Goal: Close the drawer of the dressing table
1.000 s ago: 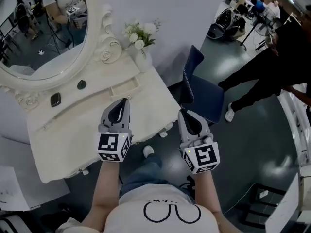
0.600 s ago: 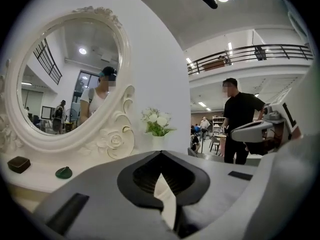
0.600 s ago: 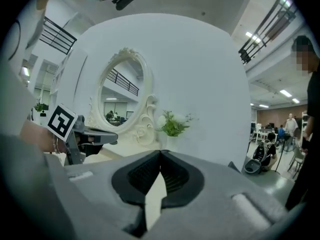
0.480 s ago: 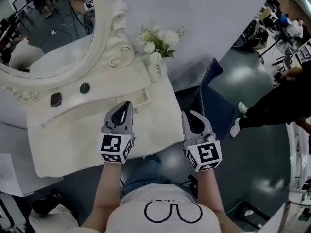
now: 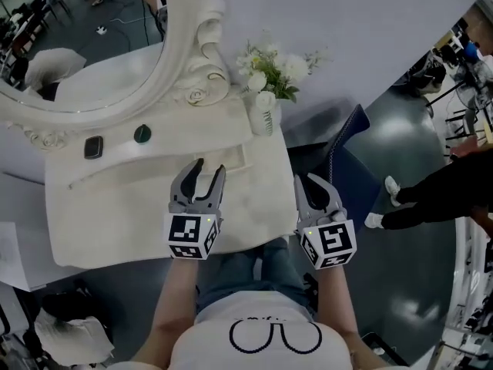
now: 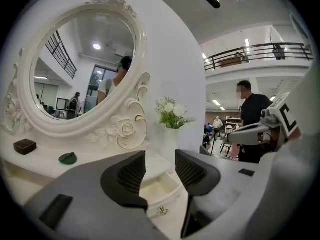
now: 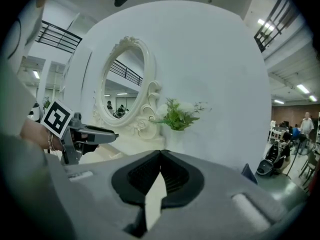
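Drawer (image 5: 221, 159) stands pulled out from the low tier at the back of the desk (image 5: 115, 222), below the mirror (image 5: 85, 52), in the head view. My left gripper (image 5: 207, 169) hangs just before it, and my right gripper (image 5: 314, 185) is off the desk's side. In the left gripper view the jaws are opening wide and grip nothing. The drawer front with its knob (image 6: 162, 211) shows through the gap, I think ready for a push. In the right gripper view the jaws are together and empty, kept aside.
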Demonstrator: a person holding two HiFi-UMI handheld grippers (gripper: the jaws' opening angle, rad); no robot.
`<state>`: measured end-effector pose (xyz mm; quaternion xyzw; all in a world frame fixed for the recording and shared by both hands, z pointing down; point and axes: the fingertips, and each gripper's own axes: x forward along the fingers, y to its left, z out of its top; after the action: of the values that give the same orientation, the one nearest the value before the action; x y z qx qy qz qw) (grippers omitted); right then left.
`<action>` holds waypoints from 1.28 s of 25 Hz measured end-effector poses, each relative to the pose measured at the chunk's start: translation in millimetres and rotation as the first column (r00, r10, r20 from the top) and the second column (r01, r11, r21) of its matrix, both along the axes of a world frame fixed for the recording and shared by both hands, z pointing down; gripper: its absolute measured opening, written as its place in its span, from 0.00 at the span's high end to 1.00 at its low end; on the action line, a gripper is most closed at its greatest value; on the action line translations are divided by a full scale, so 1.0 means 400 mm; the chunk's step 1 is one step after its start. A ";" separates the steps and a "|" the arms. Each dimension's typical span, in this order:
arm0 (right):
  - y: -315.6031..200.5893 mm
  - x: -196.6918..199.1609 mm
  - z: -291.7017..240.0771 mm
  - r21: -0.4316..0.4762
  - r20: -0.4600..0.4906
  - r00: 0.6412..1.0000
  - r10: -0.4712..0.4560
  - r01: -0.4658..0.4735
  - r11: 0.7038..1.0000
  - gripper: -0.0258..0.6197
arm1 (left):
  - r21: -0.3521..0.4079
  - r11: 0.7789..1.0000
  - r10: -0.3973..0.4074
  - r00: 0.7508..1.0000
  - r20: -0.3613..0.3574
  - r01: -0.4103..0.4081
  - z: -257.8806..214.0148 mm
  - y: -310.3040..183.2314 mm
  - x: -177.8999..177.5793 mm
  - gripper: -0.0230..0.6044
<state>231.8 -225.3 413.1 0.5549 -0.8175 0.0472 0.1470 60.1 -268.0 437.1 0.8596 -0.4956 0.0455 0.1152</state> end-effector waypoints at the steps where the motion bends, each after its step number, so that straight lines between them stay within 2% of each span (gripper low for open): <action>1: -0.005 0.005 0.007 -0.007 0.004 1.000 -0.006 0.006 1.000 0.96 | -0.001 1.000 -0.012 1.000 0.010 0.012 0.006 0.002 -0.002 0.67; 6: -0.049 0.020 0.044 -0.033 0.016 0.998 -0.066 0.066 0.997 0.96 | -0.023 0.996 -0.086 0.995 0.042 0.087 0.051 0.011 -0.011 0.67; 10: -0.087 0.024 0.081 -0.060 0.018 0.991 -0.135 0.136 0.989 0.96 | -0.074 0.981 -0.173 0.983 0.064 0.177 0.116 0.021 -0.013 0.67; 14: -0.110 0.035 0.124 -0.098 0.036 0.982 -0.186 0.188 0.977 0.96 | -0.130 0.964 -0.219 0.971 0.092 0.230 0.182 0.037 0.006 0.67; 23: -0.129 0.060 0.209 -0.179 0.037 0.964 -0.263 0.266 0.947 0.96 | -0.273 0.916 -0.256 0.953 0.161 0.292 0.343 0.060 0.057 0.67; 30: -0.125 0.061 0.225 -0.196 0.009 0.956 -0.293 0.289 0.937 0.96 | -0.299 0.898 -0.277 0.943 0.182 0.322 0.390 0.021 0.053 0.68; 32: -0.125 0.056 0.224 -0.194 0.003 0.954 -0.300 0.295 0.936 0.96 | -0.304 0.892 -0.282 0.937 0.207 0.336 0.394 0.017 0.049 0.81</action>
<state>254.3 -275.1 502.7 0.4088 -0.8815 0.0957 0.2160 79.6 -261.1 594.7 0.7312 -0.6187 0.1775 0.2259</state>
